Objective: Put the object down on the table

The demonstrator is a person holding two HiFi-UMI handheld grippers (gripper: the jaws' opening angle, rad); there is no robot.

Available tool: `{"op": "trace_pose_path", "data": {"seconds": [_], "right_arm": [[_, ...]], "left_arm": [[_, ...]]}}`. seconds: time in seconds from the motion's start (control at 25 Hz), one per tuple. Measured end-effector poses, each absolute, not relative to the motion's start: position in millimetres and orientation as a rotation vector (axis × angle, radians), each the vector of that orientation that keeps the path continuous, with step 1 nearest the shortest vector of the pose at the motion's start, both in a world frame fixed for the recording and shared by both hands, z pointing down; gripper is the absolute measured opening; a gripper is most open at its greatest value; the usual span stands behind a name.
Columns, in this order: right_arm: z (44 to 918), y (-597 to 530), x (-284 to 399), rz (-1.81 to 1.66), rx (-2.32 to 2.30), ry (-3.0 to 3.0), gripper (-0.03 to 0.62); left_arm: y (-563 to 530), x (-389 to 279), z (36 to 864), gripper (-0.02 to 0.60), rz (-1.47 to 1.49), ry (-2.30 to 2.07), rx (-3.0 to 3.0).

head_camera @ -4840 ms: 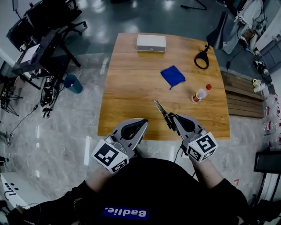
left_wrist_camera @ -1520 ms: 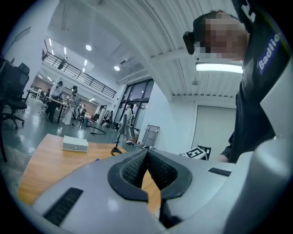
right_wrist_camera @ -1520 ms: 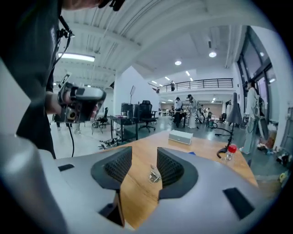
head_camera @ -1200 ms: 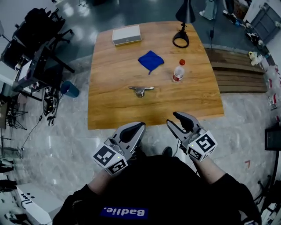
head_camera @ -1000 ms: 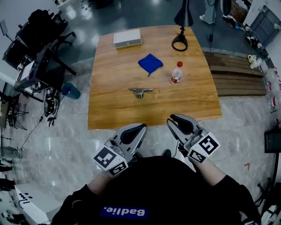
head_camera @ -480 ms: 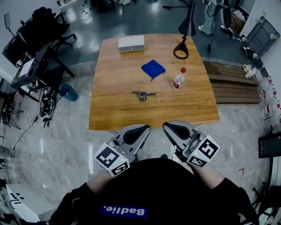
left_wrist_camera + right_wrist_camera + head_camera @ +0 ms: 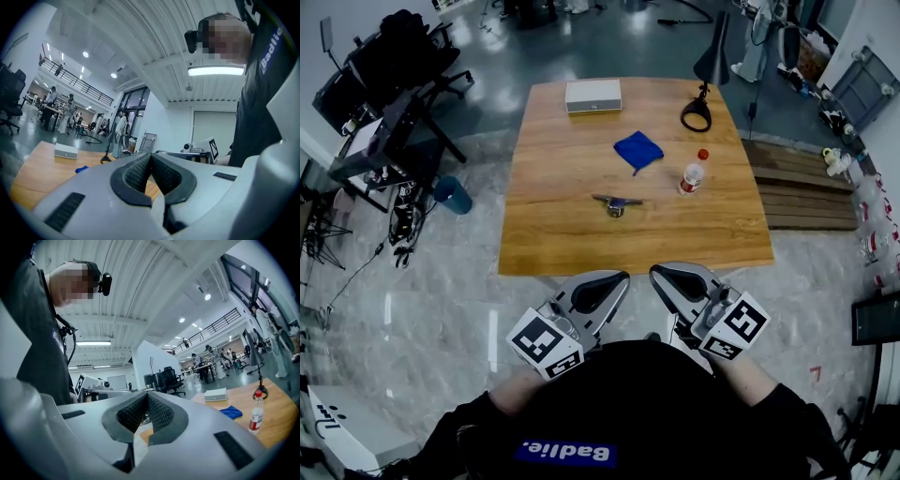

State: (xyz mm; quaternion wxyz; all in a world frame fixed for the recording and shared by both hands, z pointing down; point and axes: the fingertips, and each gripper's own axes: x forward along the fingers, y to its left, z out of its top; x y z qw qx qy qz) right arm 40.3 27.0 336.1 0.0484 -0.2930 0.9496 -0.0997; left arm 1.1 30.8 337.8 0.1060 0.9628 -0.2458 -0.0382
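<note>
We hold the left gripper (image 7: 622, 278) and the right gripper (image 7: 656, 273) just short of the wooden table (image 7: 546, 234), each with its jaws pressed together on nothing. The metal tool (image 7: 616, 202) lies flat near the table's middle, well apart from both. A capped bottle (image 7: 692, 174) stands to its right, contents unclear.

**Open-plan robotics lab at work**

A wooden table (image 7: 553, 220) stands ahead of the left gripper's fingers (image 7: 595, 292) on a polished grey floor (image 7: 441, 305). Left of them are office chairs (image 7: 389, 42) and loose cables (image 7: 401, 217). Far beyond are a railed mezzanine (image 7: 78, 84), a ceiling strip light (image 7: 215, 71) and people (image 7: 49, 96) at desks.
</note>
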Motion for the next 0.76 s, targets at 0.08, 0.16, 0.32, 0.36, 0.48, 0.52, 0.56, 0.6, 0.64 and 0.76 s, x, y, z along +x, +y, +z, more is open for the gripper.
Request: {"op": "trace_pose_path", "data": {"seconds": [0.08, 0.16, 0.32, 0.36, 0.48, 0.52, 0.56, 0.6, 0.64, 0.76], "right_arm": [[336.3, 27.3, 38.4, -0.307, -0.895, 2.892, 0.003], [337.4, 29.1, 36.9, -0.311, -0.899, 2.89, 0.003], [337.8, 29.2, 36.5, -0.32, -0.906, 2.886, 0.003], [338.0, 29.5, 35.9, -0.319, -0.906, 2.886, 0.003], [339.2, 30.7, 33.8, -0.316, -0.904, 2.889, 0.005], [338.9, 30.7, 33.4, -0.317, -0.903, 2.89, 0.003], [338.3, 30.5, 33.3, -0.318, -0.903, 2.89, 0.003], [337.8, 30.4, 33.6, -0.319, -0.904, 2.89, 0.003], [337.7, 30.7, 34.1, -0.321, -0.904, 2.891, 0.003], [338.8, 33.3, 35.9, -0.325, -0.906, 2.894, 0.003]], "left_arm": [[32.8, -1.3, 339.4, 0.008, -0.109, -0.724, 2.834], [35.0, -3.9, 340.1, 0.008, -0.109, -0.725, 2.835], [36.1, -4.7, 338.1, 0.008, -0.112, -0.724, 2.839], [36.3, -4.9, 338.3, 0.008, -0.112, -0.723, 2.839], [36.1, -6.7, 338.7, 0.008, -0.116, -0.725, 2.84], [35.9, -7.1, 338.5, 0.008, -0.118, -0.727, 2.84], [35.7, -7.3, 338.0, 0.008, -0.119, -0.728, 2.839], [35.6, -7.1, 337.4, 0.008, -0.12, -0.728, 2.839], [35.9, -6.6, 337.0, 0.008, -0.12, -0.727, 2.838], [38.3, -4.4, 336.9, 0.008, -0.119, -0.727, 2.839]]}}
